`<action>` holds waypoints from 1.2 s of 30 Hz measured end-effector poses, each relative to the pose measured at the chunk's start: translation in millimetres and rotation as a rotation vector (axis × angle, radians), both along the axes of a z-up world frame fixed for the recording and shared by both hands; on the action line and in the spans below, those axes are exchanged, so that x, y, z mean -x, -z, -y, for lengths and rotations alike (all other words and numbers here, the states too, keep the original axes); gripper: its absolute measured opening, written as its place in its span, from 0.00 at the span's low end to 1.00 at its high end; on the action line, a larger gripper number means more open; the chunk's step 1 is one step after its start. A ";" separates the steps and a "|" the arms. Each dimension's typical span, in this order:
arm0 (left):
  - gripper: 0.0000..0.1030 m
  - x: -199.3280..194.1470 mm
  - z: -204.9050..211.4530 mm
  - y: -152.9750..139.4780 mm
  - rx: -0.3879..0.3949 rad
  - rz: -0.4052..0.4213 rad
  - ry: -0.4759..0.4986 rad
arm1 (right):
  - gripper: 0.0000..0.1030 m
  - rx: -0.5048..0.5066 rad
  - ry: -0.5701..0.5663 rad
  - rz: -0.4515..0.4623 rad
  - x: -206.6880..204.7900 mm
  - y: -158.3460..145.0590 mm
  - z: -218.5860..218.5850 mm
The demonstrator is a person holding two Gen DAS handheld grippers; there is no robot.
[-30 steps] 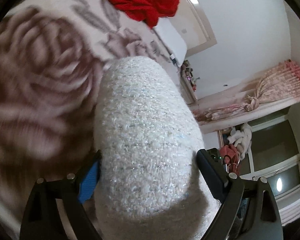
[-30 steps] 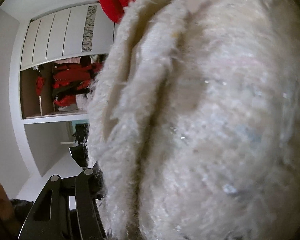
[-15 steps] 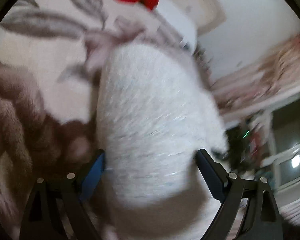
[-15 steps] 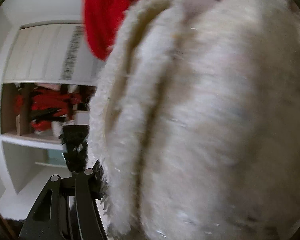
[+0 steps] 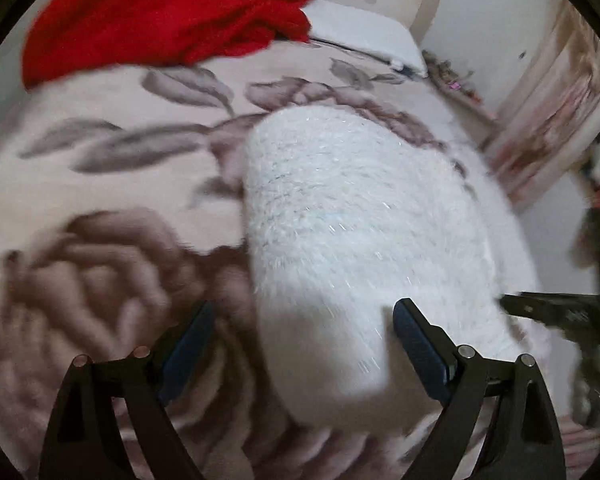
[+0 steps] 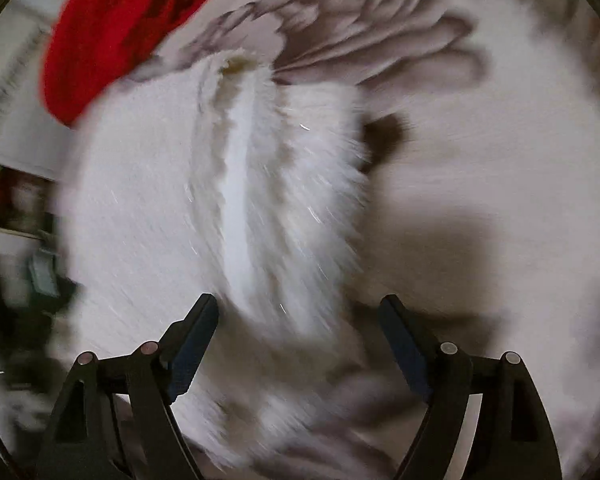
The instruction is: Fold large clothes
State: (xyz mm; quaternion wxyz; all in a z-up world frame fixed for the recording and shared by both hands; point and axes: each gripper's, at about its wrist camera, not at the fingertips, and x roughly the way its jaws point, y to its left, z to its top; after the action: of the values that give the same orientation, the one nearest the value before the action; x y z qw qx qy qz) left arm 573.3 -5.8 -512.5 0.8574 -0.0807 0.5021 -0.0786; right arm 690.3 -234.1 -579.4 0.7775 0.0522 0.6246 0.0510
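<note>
White garment down on the bed, both tongs wide and clear of it.

Left tongs (image 5: 300, 344): jaws spread, the folded white garment (image 5: 360, 240) between them, pads not pressing; its long axis runs straight ahead from the tongs. Right tongs (image 6: 298, 328): jaws opening, the garment's layered edge (image 6: 236, 200) ahead and slightly left, nothing gripped. Both point steeply down at the floral blanket (image 5: 100, 240). Left sits nearer the bundle's middle, likely best placed for a regrip. Beyond the garment, well apart: a red cloth (image 5: 172, 12).
</note>
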 end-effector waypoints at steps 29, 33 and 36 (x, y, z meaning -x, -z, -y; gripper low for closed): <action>0.93 245.6 36.8 -324.8 -0.164 0.207 -0.122 | 0.91 0.290 0.176 0.401 338.6 -437.0 -34.0; 0.93 288.3 42.9 -369.2 -0.160 0.236 -0.122 | 0.91 0.290 0.174 0.452 395.6 -492.8 -37.9; 0.93 319.7 47.2 -399.9 -0.165 0.260 -0.114 | 0.91 0.286 0.182 0.500 433.3 -529.8 -38.0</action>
State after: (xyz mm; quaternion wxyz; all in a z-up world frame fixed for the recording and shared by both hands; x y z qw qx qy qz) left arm 253.6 -52.9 -112.5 0.9219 -0.0276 0.3865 0.0021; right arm 257.0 -196.1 -49.6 0.9080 -0.0163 0.4074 -0.0963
